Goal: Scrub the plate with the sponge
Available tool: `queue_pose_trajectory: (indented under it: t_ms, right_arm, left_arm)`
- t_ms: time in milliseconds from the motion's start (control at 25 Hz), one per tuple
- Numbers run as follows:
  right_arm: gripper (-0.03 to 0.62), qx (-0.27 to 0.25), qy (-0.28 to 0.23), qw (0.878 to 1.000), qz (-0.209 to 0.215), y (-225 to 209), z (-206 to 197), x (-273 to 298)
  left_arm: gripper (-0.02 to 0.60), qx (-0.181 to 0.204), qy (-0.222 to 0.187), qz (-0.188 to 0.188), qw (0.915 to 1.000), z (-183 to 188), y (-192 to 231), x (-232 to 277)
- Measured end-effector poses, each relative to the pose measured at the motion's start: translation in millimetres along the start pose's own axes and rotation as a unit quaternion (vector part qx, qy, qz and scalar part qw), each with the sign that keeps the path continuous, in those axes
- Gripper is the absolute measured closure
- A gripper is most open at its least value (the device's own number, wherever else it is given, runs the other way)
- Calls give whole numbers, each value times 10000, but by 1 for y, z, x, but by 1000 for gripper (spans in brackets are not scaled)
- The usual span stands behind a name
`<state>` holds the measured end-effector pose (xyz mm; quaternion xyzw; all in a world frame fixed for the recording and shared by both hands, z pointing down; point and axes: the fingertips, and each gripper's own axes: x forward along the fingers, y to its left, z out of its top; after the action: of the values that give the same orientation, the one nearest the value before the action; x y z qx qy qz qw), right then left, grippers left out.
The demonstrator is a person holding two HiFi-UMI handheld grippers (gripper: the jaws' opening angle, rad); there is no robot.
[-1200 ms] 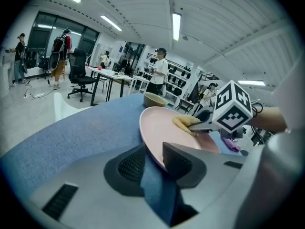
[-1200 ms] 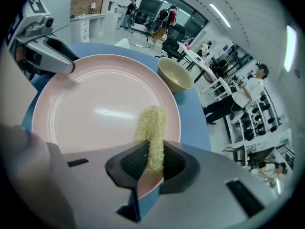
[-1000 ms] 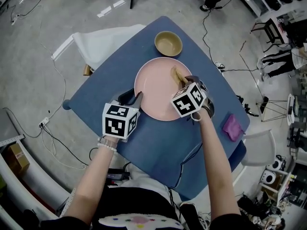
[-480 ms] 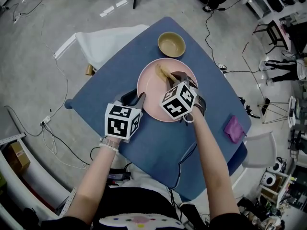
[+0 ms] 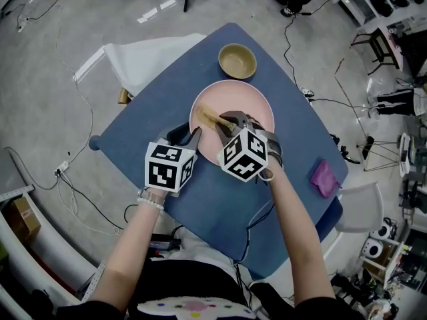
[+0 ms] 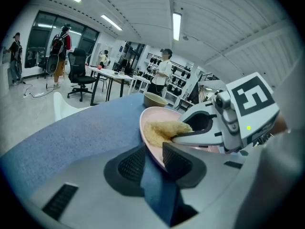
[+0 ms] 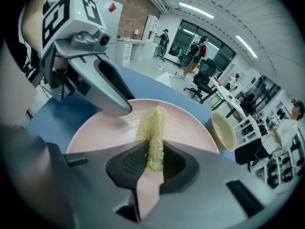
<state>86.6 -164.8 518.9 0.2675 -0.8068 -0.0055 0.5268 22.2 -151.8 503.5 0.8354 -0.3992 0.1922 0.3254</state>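
A pink plate (image 5: 250,109) rests on the blue table (image 5: 153,129). My left gripper (image 5: 192,137) is shut on the plate's near-left rim (image 6: 151,149). My right gripper (image 5: 223,121) is shut on a yellow fibrous sponge (image 5: 209,118), which lies on the plate's left part. In the right gripper view the sponge (image 7: 153,130) stands pinched between the jaws over the plate (image 7: 190,128). In the left gripper view the sponge (image 6: 159,130) sits just beyond the clamped rim, held by the right gripper (image 6: 183,135).
A tan bowl (image 5: 237,61) stands on the table just beyond the plate. A purple cloth (image 5: 325,177) lies near the table's right edge. A white chair (image 5: 143,62) is at the table's far left side. Cables run over the floor.
My right gripper has dragged the sponge across the plate from its right part toward its left part. The left gripper has kept its hold on the rim.
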Motion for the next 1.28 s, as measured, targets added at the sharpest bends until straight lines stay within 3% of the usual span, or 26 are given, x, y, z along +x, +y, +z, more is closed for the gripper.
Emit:
queue_pose_trajectory:
  t_ms: [240,480,600,760,1000,1280]
  right_arm:
    - [537,-180,9,9968,779,33,-5,-12]
    - [537,2,10,9875,1574,60,-15,-26]
    - [537,-15,36,9843,1765,66,-21,-31]
    - [535,112,-45,9898,1419,54,-25,-28]
    - [536,363,-109,9978,553,12,-30,-19]
    - [536,610,156,9970,-459,-33,-41,-9]
  left_arm:
    - [459,19,-40,39,10000,1,0,0]
    - [459,64,-84,92,9999,1,1,-1]
    - [459,53,-65,75,9999,1,1,-1]
    - [459,44,-57,57,10000,1,0,0]
    - [459,50,-69,64,9999,2,0,-1]
    - [459,53,-70,81,9999,0,0,-2]
